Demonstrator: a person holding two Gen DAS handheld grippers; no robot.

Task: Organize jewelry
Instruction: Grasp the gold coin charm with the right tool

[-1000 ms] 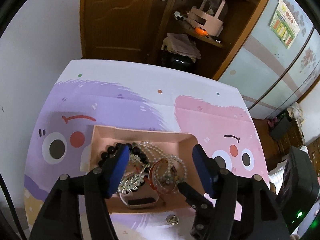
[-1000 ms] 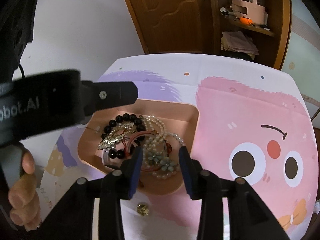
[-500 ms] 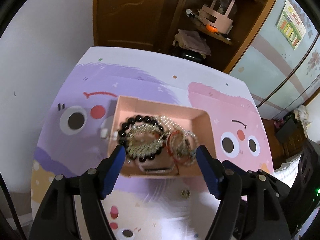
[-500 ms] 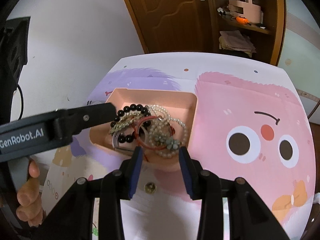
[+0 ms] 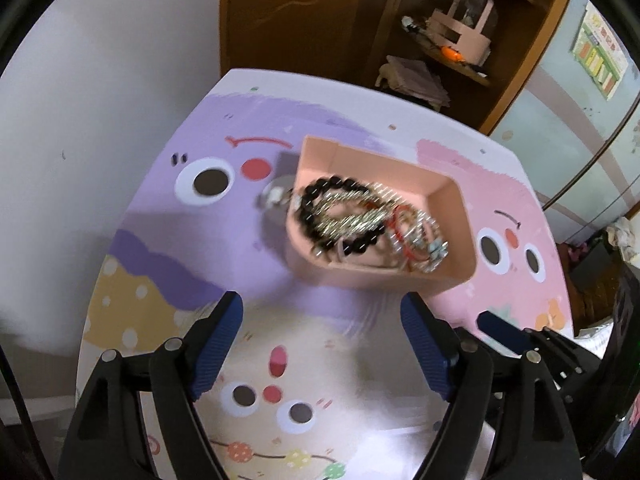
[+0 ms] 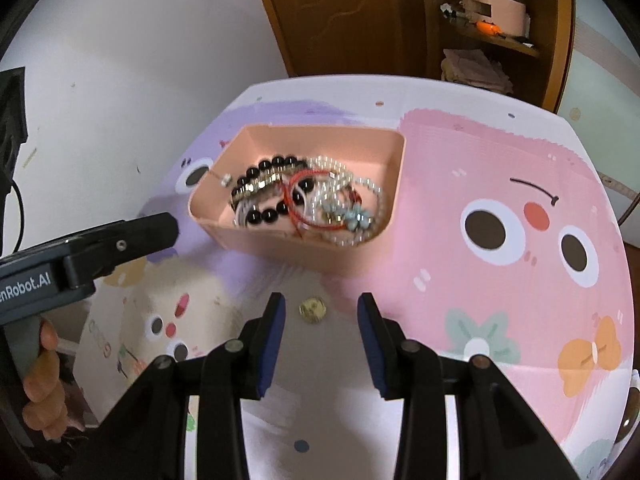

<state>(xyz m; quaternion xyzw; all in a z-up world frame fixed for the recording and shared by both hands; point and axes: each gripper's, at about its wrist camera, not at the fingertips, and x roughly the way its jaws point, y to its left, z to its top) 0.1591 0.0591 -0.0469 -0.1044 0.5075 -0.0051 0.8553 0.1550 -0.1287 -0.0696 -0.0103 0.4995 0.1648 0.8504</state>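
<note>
The shallow pink rectangular tray point(image 6: 394, 184) holding the tangled bead bracelets and pearl strands point(image 6: 304, 196) is sitting toward the far edge of the cartoon-printed table mat point(image 6: 500, 288). The small round gold piece point(image 6: 312, 309) is lying outside it, near the tray's front wall. The right gripper point(image 6: 321, 338) is hovering just short of it, jaws apart and empty; lower squarely, then close gently. The left gripper point(image 5: 322, 344) is waiting with its jaws spread wide, empty.

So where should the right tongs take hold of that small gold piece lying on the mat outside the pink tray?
The small round gold piece lies flat on the cartoon-print mat, so pinch it across its rim from straight above. The open right tongs already straddle it.
</note>
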